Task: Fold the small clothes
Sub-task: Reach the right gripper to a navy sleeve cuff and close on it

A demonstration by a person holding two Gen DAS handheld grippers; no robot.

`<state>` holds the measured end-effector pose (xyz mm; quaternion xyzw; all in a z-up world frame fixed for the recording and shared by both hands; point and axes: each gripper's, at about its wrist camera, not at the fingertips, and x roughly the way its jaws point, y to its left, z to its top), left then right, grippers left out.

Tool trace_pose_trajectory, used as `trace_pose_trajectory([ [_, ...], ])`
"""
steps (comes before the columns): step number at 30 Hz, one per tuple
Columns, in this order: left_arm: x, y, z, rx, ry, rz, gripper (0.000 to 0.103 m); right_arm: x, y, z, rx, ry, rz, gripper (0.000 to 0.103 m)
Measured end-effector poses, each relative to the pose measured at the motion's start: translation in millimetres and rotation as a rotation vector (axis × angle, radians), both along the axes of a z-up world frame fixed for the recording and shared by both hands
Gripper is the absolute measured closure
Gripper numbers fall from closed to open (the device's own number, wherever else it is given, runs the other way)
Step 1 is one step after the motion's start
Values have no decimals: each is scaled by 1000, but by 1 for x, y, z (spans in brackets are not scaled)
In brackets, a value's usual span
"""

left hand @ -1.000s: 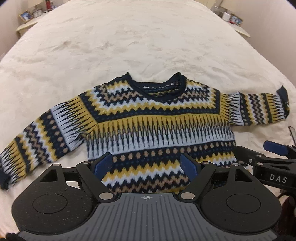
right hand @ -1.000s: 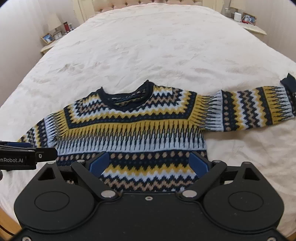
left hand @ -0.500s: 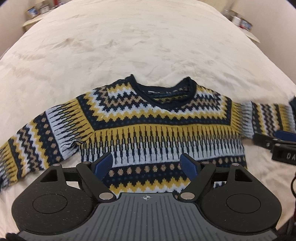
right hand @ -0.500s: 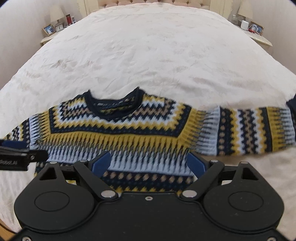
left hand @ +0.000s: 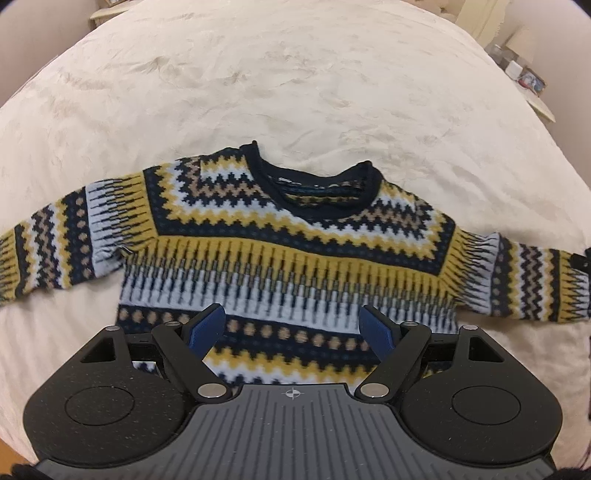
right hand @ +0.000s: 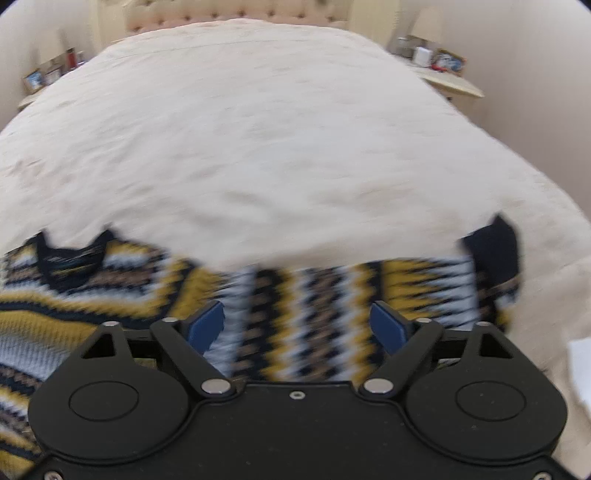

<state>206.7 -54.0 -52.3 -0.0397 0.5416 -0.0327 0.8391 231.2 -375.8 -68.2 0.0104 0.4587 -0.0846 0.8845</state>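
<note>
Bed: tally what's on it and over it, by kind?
Sweater: 1
Claws: 2, left and right, both over the sweater, gripping nothing
Total: 3, on the bed

Wide bed (right hand: 295, 122) under a cream textured bedspread, tufted pale headboard (right hand: 236, 14) at its far end; cluttered nightstands (right hand: 454, 83) on both sides with framed photos (right hand: 35, 79), a lamp (right hand: 424, 26); plain cream walls (right hand: 535, 55), soft even light

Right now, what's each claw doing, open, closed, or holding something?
Left claw: open, empty, above the sweater body.
Right claw: open but closing, empty, over the sleeve.
</note>
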Motion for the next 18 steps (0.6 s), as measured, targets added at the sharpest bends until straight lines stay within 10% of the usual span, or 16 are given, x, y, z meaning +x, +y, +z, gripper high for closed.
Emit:
trace_pose_trajectory([
  [18,-15,-9,9,40,9,108,24,62,-131,-42,-120,80,-175,37],
])
